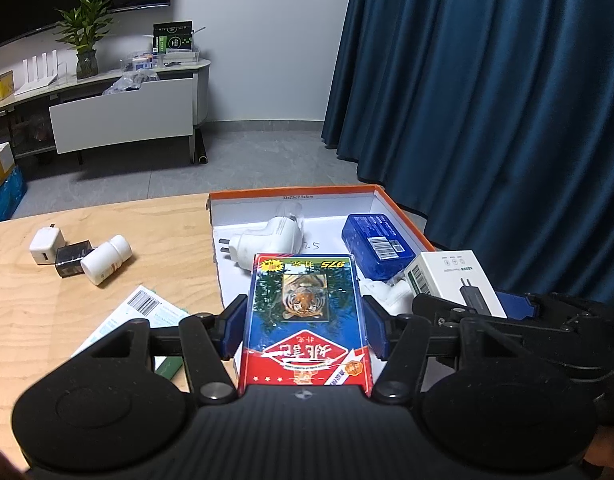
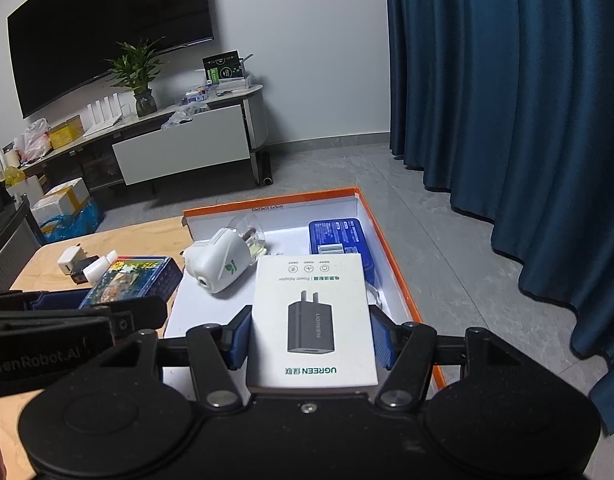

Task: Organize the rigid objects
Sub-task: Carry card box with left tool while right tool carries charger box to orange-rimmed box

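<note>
Both hands carry a load toward the orange-rimmed shallow box (image 2: 391, 264), which fills the centre of each wrist view. The step in hand, as I judge it, is to set the two packs down inside this box.

The right gripper (image 2: 311, 338) is clenched on a white power adapter box (image 2: 313, 312), its blue pads pressing on both long sides; the pack hangs above the lower right part of the shallow box. To place it well, I would lower it flat onto the bare white floor near the lower right wall, away from the blue tin (image 2: 337, 236) at the upper right and from the white plug-in device (image 2: 219, 264) at the upper left, and let go only when the bottom rests.

The left gripper (image 1: 305, 330) grasps a pack of playing cards with a tiger picture (image 1: 305, 312) in the same manner, over the near left edge of the shallow box. It should go in beside the adapter pack, not on top; the two grippers are just beside each other, so one should release first.

On the wooden table (image 1: 47, 300), at the left of the left wrist view, lie a white charger cube (image 1: 46, 246), a black adapter (image 1: 73, 262), a white pill bottle (image 1: 106, 259) and a printed leaflet (image 1: 139, 316), still outside.

Behind are a dark blue curtain (image 1: 487, 100), a grey floor, a low cabinet with a potted plant (image 1: 86, 36) and a large dark screen (image 2: 107, 28).
</note>
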A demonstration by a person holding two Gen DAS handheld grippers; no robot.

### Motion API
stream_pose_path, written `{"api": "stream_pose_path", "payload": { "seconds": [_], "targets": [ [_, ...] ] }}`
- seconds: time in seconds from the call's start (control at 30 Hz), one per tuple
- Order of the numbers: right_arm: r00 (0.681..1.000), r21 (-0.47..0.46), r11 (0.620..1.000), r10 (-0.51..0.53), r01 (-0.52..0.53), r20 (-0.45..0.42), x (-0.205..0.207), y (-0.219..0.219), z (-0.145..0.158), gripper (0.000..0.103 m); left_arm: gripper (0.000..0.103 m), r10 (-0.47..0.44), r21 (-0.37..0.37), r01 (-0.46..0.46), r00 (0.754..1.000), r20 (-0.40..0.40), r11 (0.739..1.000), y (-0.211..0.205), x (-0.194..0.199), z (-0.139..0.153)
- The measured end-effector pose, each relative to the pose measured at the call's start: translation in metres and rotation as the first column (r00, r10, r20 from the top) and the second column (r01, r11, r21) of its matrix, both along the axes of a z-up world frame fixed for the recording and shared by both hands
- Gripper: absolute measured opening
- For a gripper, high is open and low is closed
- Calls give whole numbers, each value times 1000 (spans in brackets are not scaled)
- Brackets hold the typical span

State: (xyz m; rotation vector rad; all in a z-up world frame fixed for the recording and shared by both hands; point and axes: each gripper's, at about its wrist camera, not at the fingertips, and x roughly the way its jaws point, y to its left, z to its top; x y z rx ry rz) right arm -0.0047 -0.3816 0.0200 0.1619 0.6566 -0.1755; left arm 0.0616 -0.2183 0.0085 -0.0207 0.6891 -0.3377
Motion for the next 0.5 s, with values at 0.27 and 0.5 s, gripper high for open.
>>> {"api": "stream_pose_path", "payload": {
  "seconds": [0.27,0.5],
  "targets": [
    [1000,2,1000,2,-2,-5,14,-5,-1,71,60,11,-5,-11,1000,-2,1000,-2,9,0],
    [1000,12,1000,-2,2,-10,28,-11,-4,71,60,16,-6,-16,1000,-5,1000,-5,20,-1]
  ]
}}
